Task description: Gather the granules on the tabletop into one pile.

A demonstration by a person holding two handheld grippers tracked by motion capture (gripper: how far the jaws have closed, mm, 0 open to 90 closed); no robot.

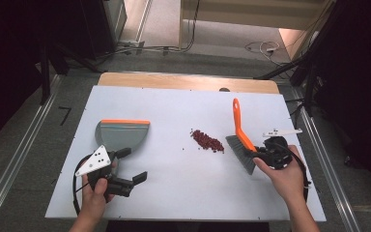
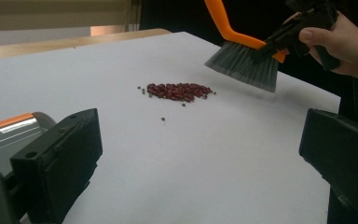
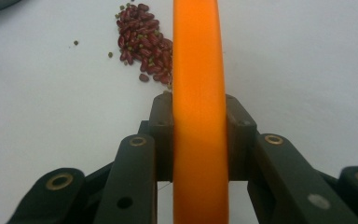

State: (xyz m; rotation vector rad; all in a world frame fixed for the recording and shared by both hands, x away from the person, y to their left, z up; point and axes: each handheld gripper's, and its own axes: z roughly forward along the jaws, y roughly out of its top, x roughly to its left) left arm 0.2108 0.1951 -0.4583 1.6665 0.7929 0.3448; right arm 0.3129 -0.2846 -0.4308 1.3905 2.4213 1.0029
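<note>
The work surface is a white board (image 1: 183, 193) laid on a wooden table (image 1: 188, 81), whose light wood edge shows along the far side. Grey carpeted floor (image 1: 174, 58) surrounds the table. Metal floor rails (image 1: 17, 159) run along both long sides of the table. Beyond the far edge, black cables (image 1: 149, 48) and a white cable (image 1: 263, 47) lie on the floor. Dark equipment stands (image 1: 43, 67) occupy the far corners. A brightly lit beige strip (image 1: 251, 14) crosses the far background. Both side margins are in deep shadow.
</note>
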